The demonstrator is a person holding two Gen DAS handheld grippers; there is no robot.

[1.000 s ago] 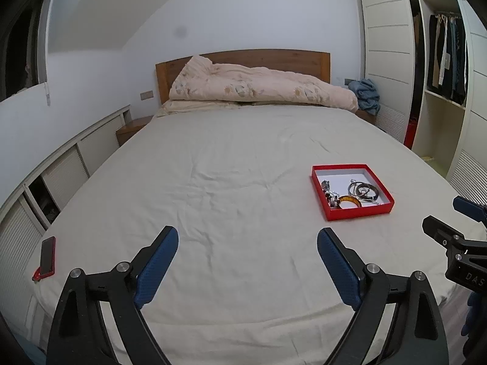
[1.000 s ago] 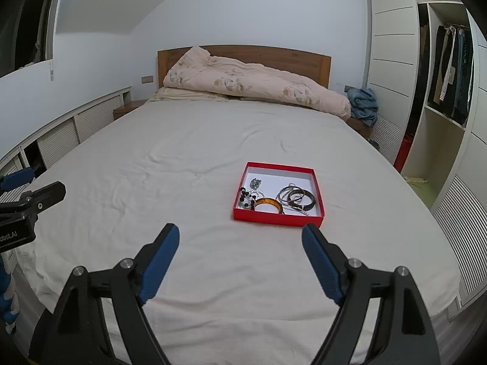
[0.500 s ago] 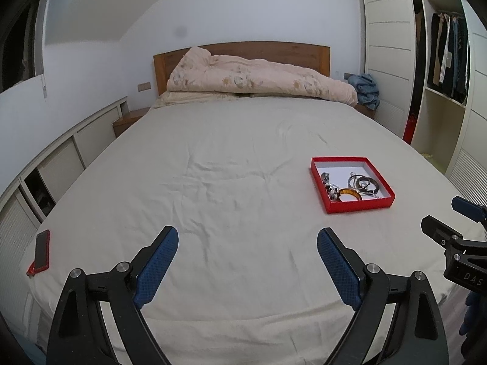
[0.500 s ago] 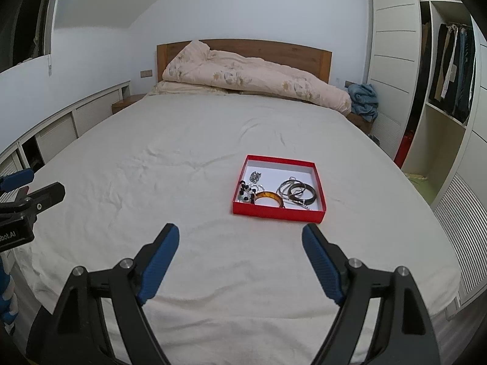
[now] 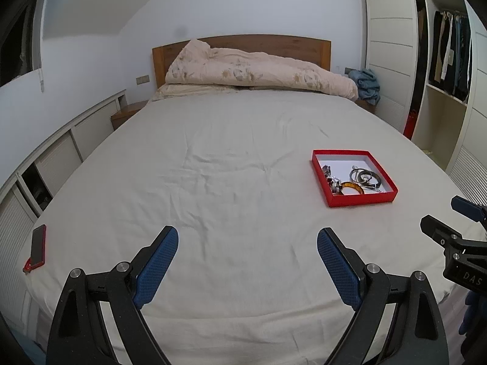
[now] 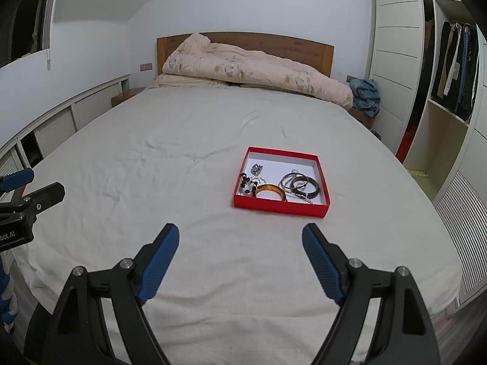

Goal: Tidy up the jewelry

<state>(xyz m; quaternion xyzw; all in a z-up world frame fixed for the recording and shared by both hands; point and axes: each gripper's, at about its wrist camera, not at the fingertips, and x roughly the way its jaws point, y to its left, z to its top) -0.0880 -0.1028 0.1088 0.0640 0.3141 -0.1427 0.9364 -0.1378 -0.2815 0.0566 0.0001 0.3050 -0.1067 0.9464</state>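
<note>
Jewelry (image 6: 278, 184) heaped in red tray (image 6: 280, 206), frame centre; both grippers (image 6: 240, 245) (image 5: 247, 248) spread wide, empty, lined up for approach.

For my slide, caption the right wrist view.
Open right gripper faces a red tray of bangles on the bed.

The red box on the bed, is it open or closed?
Open. The red box has no lid on, so its white inside shows, with an orange bangle and dark bangles inside.
</note>
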